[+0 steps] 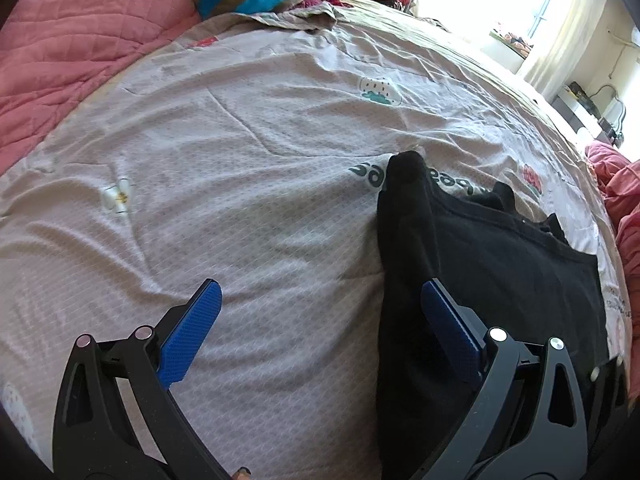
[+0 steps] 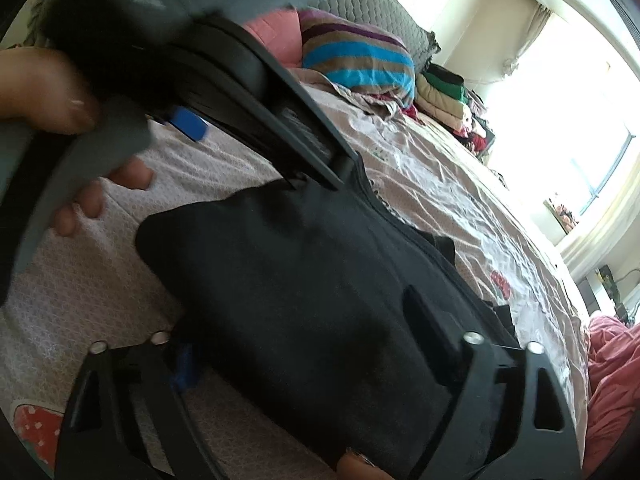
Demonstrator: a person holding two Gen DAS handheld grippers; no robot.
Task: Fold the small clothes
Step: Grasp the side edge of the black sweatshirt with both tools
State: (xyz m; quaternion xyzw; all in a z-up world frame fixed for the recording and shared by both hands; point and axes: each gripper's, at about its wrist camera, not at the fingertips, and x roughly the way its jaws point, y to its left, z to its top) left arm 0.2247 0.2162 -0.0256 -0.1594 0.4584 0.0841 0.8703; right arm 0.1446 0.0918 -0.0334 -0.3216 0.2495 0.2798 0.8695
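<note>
- the black garment (image 1: 492,264) lies flat on the bed sheet (image 1: 248,168), its long axis running away from both cameras toward the window side; one narrow folded end points up the bed.
- from the left tool (image 1: 320,312) the garment lies to the right: its left edge runs between the pads, the right pad (image 1: 448,332) over black cloth, the left pad (image 1: 192,332) over bare sheet. jaws stand wide apart, clamped on nothing.
- the right tool (image 2: 304,328) sits squarely over the garment (image 2: 320,280), so it looks the nearer; its jaws straddle the cloth, still apart, no pinch visible. a hand (image 2: 64,120) holding the other tool crosses the upper left.
- the cloth looks soft, matte and limp, with a stitched hem; the sheet is thin, wrinkled and printed, likely to drag along with it.
</note>
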